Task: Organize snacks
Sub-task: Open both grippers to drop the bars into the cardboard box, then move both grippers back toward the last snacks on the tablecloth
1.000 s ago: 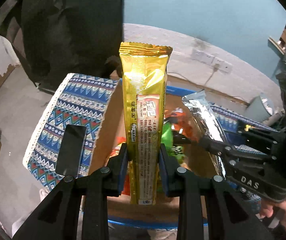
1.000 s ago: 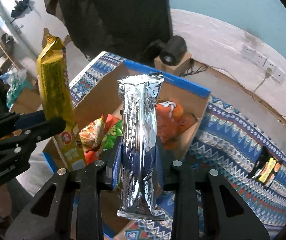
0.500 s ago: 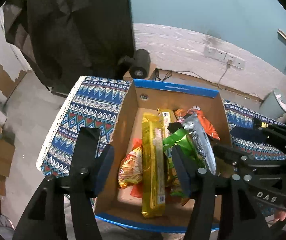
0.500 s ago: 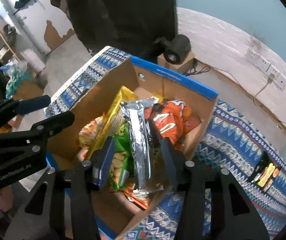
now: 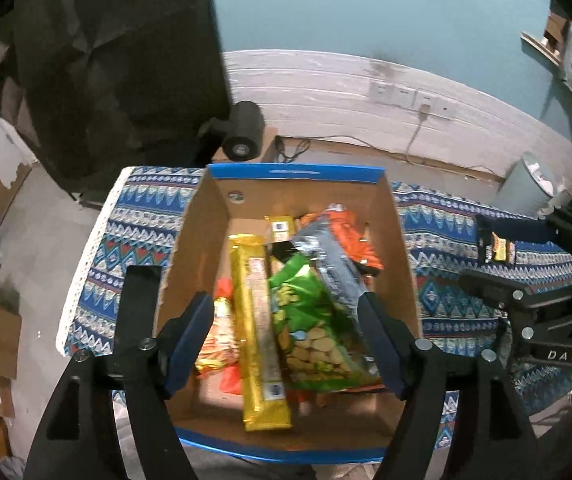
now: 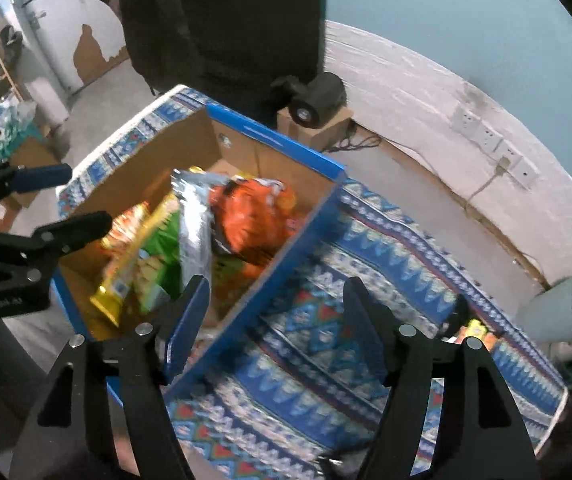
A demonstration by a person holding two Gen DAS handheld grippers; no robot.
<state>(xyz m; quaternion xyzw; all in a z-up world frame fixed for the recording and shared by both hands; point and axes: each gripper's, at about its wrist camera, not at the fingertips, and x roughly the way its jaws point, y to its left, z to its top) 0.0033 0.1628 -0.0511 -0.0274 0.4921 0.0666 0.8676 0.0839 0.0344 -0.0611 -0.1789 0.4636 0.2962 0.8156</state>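
Trouble from here would most likely come from the heap in the cardboard box (image 5: pixel 201 240): the packets lie loosely across one another, not flat on the floor of it, so any gripper dipping back in could catch a corner and drag a neighbour up or over the wall. The left gripper (image 5: pixel 286 344) hangs above the box with its jaws opening and nothing pressed between them; the gold packet (image 5: pixel 259 320) lies below in the box, lengthwise along the left side, clear of both pads. The right gripper (image 6: pixel 275 324) hovers over the box's blue right wall and the patterned cloth (image 6: pixel 386 248), its jaws likewise opening and empty; because it straddles that wall, a careless descent could knock the wall and jolt the contents. The silver packet (image 6: pixel 193 224) leans on the pile with its top sticking up, and seems the likeliest to slide. Counting what shows: one box; inside it one gold packet, one silver packet, one green bag (image 5: pixel 310 328) of biscuits, one orange bag (image 6: pixel 253 216), one orange-and-yellow bag (image 5: pixel 219 340) at the left, and a smaller yellow piece at the back that may be a further packet. One small dark packet (image 5: pixel 496 246) lies out on the cloth, well apart from the box, and by the look of things has yet to be gathered. Two grippers, one cloth.
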